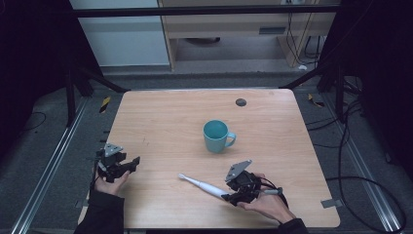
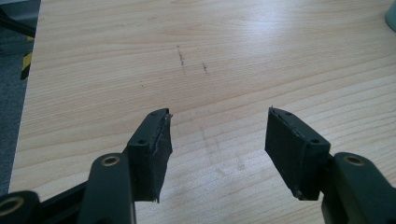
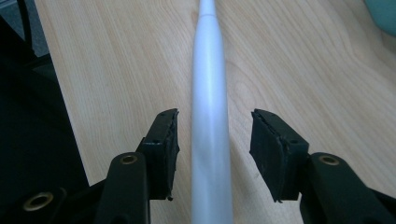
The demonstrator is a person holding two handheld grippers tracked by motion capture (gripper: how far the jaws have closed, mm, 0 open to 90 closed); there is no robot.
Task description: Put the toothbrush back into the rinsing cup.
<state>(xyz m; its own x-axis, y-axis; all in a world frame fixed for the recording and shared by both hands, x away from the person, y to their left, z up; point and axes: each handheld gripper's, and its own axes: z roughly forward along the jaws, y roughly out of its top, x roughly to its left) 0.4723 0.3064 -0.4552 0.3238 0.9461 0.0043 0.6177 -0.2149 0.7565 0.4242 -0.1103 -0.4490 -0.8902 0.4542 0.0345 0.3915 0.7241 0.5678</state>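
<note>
Matt wood-grain table [image 1: 165,117], glossy toothbrush [image 3: 211,116]

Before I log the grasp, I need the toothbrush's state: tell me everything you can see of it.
The toothbrush is a white electric one, smooth plastic by its look, with a thick handle tapering to a thin neck and small head. It lies flat on the wooden table, head toward the left, below the teal mug. The right tongs straddle its handle, jaws open, gaps on both sides.

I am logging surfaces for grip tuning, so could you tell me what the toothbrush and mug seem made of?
Toothbrush: likely smooth white plastic, with a soft satin sheen along its handle. Mug: probably glazed ceramic, teal and thick-walled, though enamelled or plastic cannot be excluded.
</note>
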